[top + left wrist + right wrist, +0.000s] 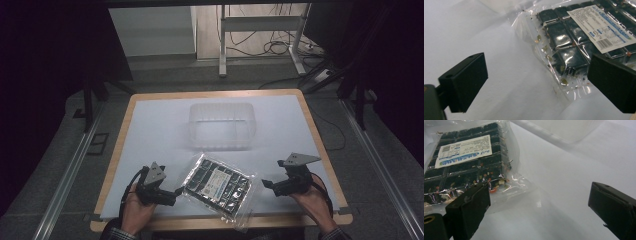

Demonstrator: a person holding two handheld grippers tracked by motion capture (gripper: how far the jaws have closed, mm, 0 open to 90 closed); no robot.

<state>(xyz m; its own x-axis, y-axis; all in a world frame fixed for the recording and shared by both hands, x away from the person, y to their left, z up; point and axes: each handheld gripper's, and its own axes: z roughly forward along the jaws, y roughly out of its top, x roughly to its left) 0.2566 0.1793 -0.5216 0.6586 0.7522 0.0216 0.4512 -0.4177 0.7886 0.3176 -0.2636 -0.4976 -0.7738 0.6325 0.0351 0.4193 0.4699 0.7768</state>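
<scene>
Packaging of clear film, a flat packet (217,184) of dark squares with a white label, lay tilted on the white surface (160,130) near the person's edge, at about six o'clock from the empty clear plastic tub (222,126). The left gripper (176,192) sat at the packet's nine o'clock with its fingers (465,81) spread wide, one of them just beside or perhaps over the film's loose corner; nothing was pinched between them. The right gripper (266,184) waited at the packet's three o'clock, a little apart from the film's edge, its fingers (470,207) likewise spread and holding nothing. By my reading, the step in hand was the approach before a two-sided pick-up, with the tub as the likely destination. The next move would call for each gripper to slide in low along the surface until the thin sealed margin lay between its fingers, then to close together, since the film looked slippery and might crumple or slip if only one side were taken.
</scene>
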